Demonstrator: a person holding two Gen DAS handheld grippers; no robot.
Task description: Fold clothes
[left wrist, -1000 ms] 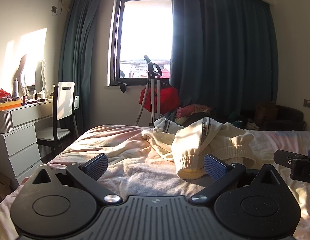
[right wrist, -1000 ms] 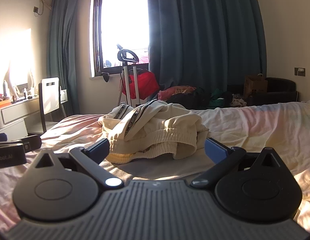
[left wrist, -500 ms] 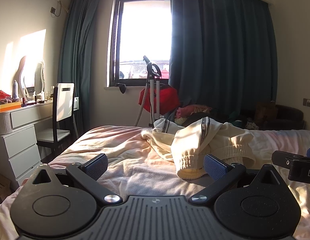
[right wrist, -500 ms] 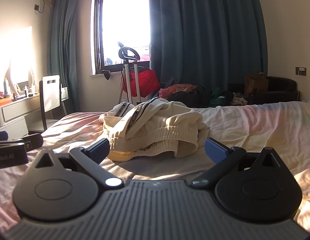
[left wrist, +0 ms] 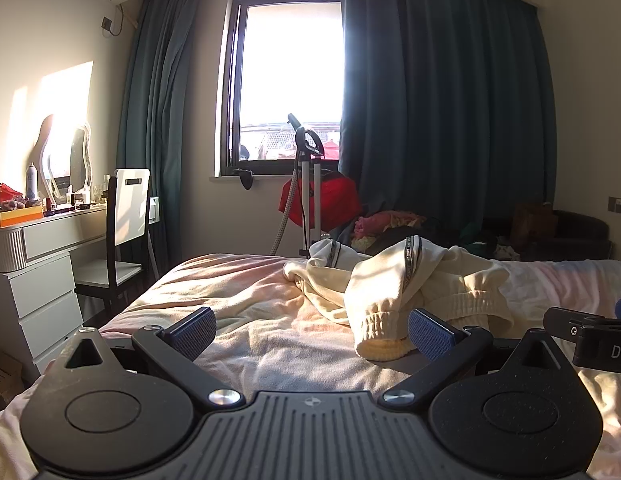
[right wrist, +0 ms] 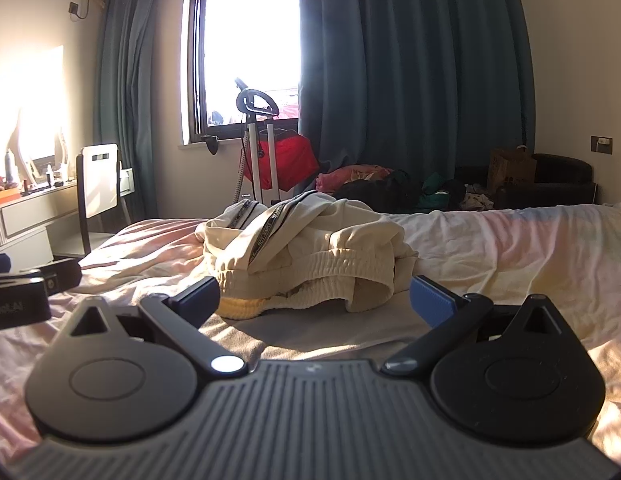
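A crumpled pair of cream sweatpants [left wrist: 410, 280] [right wrist: 310, 256], trimmed with a dark lettered stripe, is heaped on the pale bedsheet [left wrist: 250, 312] [right wrist: 510, 248]. The left gripper [left wrist: 310, 332] is held spread wide, nothing between its 2 blue pads, with a ribbed cuff just ahead. The right gripper [right wrist: 314, 300] is likewise released and empty, just short of the elastic waistband.

I see the crumpled garment [right wrist: 306, 256] on the bed [right wrist: 510, 248], ahead of both grippers. Chair [left wrist: 126, 216] and dresser [left wrist: 38, 272] stand left of the bed; window [left wrist: 290, 96] behind.
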